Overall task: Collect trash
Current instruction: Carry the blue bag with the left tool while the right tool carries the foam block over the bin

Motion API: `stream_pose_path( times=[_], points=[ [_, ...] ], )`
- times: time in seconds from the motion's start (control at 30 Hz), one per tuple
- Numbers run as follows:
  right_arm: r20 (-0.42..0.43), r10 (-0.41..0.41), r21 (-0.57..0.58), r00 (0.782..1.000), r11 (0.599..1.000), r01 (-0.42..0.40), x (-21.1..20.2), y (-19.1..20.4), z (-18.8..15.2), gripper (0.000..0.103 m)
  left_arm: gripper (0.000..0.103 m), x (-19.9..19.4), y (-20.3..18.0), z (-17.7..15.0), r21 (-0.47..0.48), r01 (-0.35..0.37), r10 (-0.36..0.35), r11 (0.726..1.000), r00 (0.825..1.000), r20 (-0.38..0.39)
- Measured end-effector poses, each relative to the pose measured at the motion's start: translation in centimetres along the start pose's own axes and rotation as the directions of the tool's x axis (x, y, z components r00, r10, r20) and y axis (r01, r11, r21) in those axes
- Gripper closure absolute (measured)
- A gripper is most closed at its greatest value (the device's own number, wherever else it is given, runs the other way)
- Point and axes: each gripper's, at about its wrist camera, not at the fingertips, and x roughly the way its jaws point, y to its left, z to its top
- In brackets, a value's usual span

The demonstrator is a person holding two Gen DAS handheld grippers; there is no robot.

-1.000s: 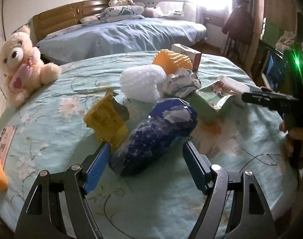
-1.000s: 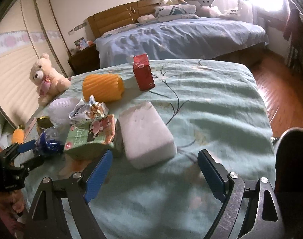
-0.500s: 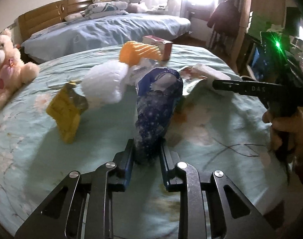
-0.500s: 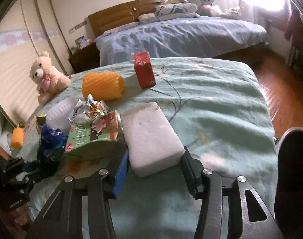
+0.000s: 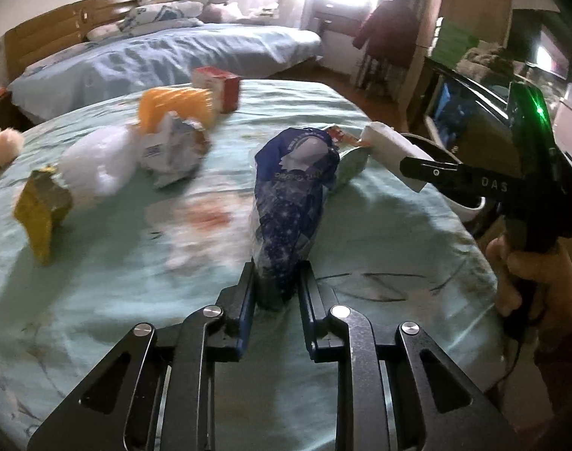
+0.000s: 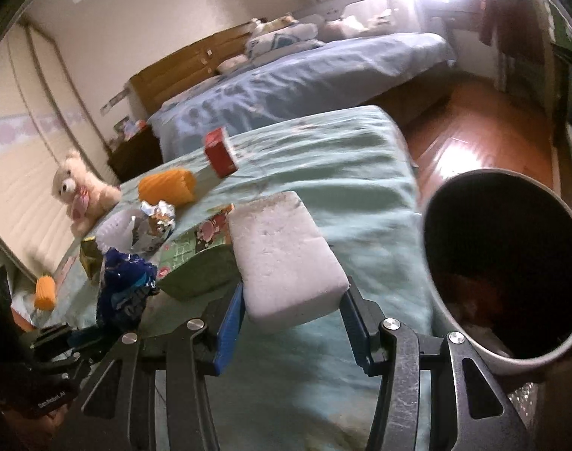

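My left gripper point(image 5: 276, 268) is shut on the lower end of a crumpled dark blue starry bag point(image 5: 289, 195), which stands up from the teal tablecloth point(image 5: 135, 300). In the right wrist view the same blue bag point(image 6: 126, 278) shows at the lower left. My right gripper point(image 6: 293, 293) is shut on a white foam block point(image 6: 282, 248), its pads pressing both long sides. The block tilts above the cloth. A dark round bin point(image 6: 526, 362) stands just right of it, with some rubbish inside.
Loose on the table are a green carton point(image 6: 199, 259), a foil wrapper point(image 5: 173, 150), a white foam net point(image 5: 98, 161), a yellow wrapper point(image 5: 41, 206), an orange ribbed cup point(image 5: 177, 107) and a red box point(image 5: 218, 82). A teddy bear point(image 6: 79, 191) sits far left. A bed lies behind.
Both grippers were open a second ago and have shut, the left on the blue bag, the right on the foam block. Both moved right with their loads, and the bin came into the right view.
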Motion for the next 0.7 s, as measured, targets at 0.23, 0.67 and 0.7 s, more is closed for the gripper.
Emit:
stream_pose_path(
  times=[0.23,0.67,0.7],
  points=[
    [0.043,-0.034,0.059,0.999,0.998,0.031,-2.2,-2.6,-0.4,0.053,0.083,0.2,-2.6,0.8,0.033,0.04,-0.04,0.999,0.999,0.01],
    [0.072,-0.078,0.123,0.994,0.99,0.069,-4.7,-6.3,-1.3,0.053,0.083,1.8,-7.3,2.3,0.083,0.102,-0.102,0.991,0.995,-0.013],
    [0.073,-0.083,0.128,0.994,0.989,0.073,-4.9,-6.6,-1.3,0.053,0.083,2.0,-7.8,2.5,0.087,0.108,-0.107,0.99,0.994,-0.015]
  ],
)
